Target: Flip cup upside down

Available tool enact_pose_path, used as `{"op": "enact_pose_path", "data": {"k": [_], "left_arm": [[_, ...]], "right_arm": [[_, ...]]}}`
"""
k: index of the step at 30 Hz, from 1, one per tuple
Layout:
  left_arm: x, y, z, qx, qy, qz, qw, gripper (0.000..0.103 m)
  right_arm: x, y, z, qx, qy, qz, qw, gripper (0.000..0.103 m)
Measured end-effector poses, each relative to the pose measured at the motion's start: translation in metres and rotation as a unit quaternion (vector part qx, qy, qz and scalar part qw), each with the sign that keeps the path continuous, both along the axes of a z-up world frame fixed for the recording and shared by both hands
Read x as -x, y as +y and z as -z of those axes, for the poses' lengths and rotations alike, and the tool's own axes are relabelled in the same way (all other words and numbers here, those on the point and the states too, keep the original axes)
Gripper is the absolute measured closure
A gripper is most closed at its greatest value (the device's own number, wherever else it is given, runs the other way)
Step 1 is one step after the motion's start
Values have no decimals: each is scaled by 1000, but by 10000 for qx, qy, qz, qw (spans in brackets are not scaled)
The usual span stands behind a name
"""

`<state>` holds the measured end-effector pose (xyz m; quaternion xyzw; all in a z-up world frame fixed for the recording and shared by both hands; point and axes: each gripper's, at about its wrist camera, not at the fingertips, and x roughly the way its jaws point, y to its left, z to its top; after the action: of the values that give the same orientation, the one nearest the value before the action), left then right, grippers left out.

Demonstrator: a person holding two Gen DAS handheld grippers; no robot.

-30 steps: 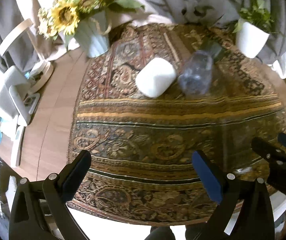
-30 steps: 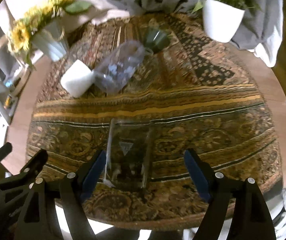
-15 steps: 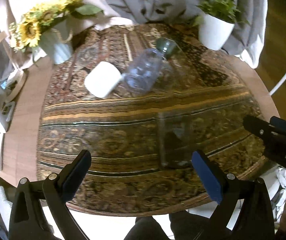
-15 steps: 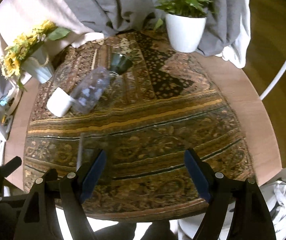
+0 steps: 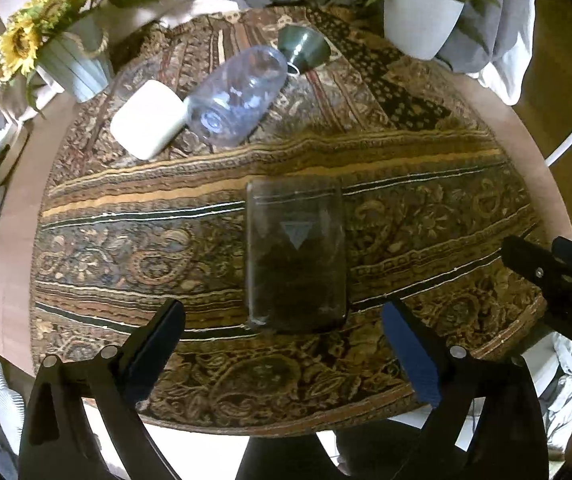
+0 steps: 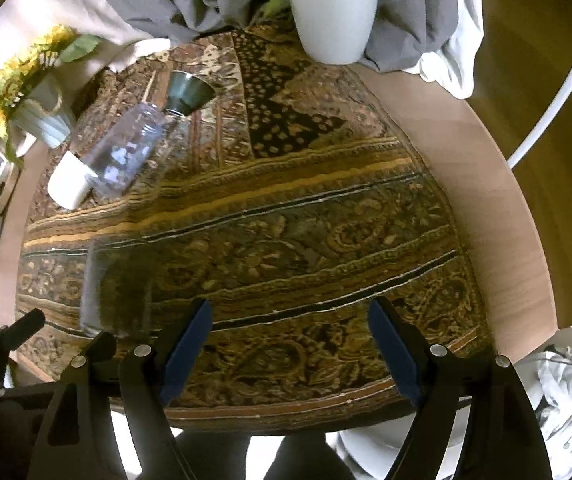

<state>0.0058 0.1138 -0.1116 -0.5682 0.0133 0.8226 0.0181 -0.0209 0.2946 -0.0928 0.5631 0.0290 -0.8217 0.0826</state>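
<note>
A clear glass cup [image 5: 296, 256] stands on the patterned cloth, in the middle of the left wrist view, a triangle mark on its side. My left gripper [image 5: 286, 344] is open, its jaws wide on either side of the cup's base, a little short of it, not touching. In the right wrist view the cup [image 6: 116, 288] is at the lower left, outside my right gripper [image 6: 290, 344], which is open and empty over the cloth. The left gripper's body [image 6: 2, 344] shows at that view's left edge.
Behind the cup stand a white cup [image 5: 148, 120], a clear bluish cup [image 5: 236, 98] and a dark green cup [image 5: 304, 48]. A sunflower vase [image 5: 74, 64] is at back left, a white plant pot [image 5: 422, 26] at back right. The round table's edge [image 6: 526, 248] is near on the right.
The left gripper has swung right and closed in, so the glass cup now sits between its jaws. The right gripper has drawn back to the right, away from the cup.
</note>
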Motion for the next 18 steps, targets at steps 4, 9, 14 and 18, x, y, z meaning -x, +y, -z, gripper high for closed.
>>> {"op": "enact_pose_path", "data": {"k": [4, 9, 14, 18], "left_arm": [[7, 2, 13, -6, -182, -108, 9998, 11], [11, 5, 19, 35, -190, -185, 9996, 29], [10, 8, 22, 8, -159, -161, 9997, 37], [10, 6, 20, -42, -180, -199, 9996, 37]], "right_arm": [[3, 5, 11, -65, -140, -5, 9999, 23], [6, 6, 16, -129, -172, -78, 9997, 23], [9, 6, 16, -171, -121, -113, 9997, 23], [9, 6, 14, -159, -101, -143, 9997, 23]]}}
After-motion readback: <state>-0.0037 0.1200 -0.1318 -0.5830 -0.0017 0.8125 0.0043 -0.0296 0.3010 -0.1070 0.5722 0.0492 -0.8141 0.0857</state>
